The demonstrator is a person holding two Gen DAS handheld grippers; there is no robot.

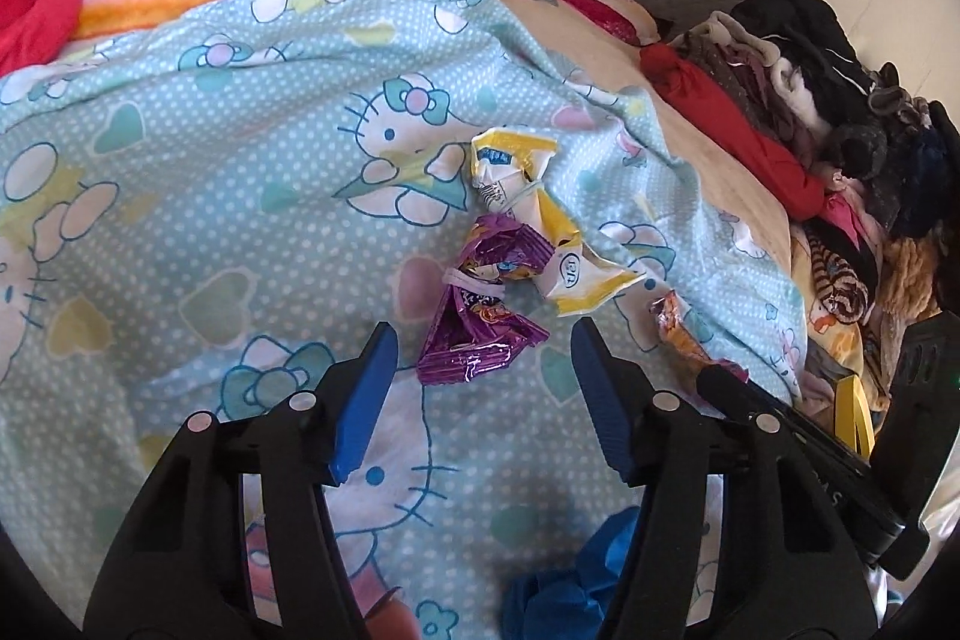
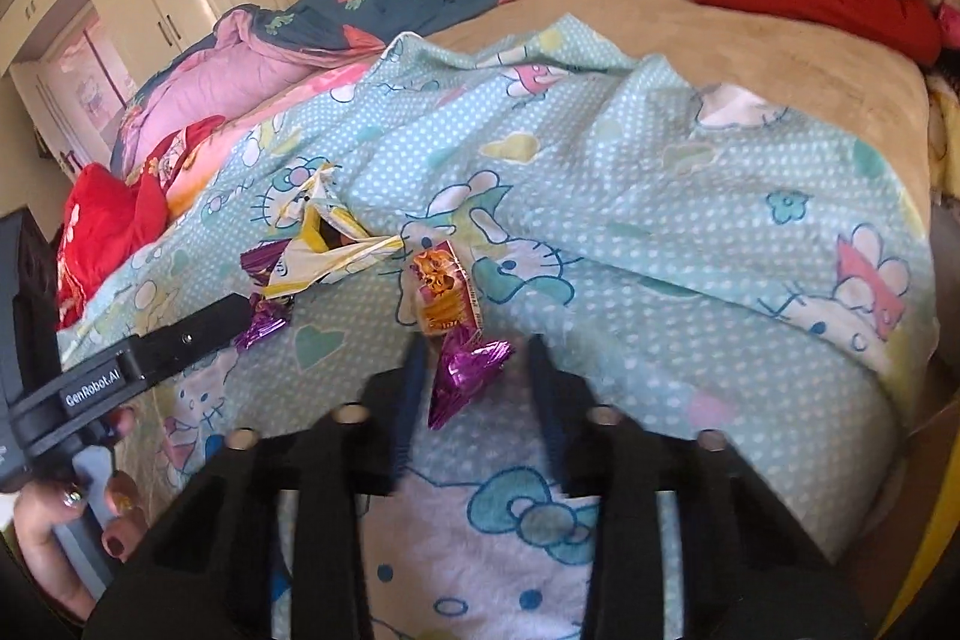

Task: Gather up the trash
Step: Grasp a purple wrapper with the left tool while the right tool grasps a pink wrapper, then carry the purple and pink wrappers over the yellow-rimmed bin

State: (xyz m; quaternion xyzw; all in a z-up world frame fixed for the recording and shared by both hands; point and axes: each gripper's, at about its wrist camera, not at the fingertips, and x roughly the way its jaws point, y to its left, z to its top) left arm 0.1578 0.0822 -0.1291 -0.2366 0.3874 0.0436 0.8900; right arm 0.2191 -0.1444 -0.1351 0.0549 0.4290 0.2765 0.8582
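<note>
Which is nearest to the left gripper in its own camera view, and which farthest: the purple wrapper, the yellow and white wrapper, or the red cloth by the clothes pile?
From the left gripper:
1. Purple wrapper, just ahead of the blue fingertips.
2. Yellow and white wrapper, beyond it, slightly right.
3. Red cloth, far right, beside the clothes pile.

We see a bed (image 2: 780,58) spread with a dotted blue sheet (image 1: 210,172); on it lie a purple wrapper (image 1: 480,328), a yellow wrapper (image 1: 564,244) and an orange wrapper (image 2: 441,295).
</note>
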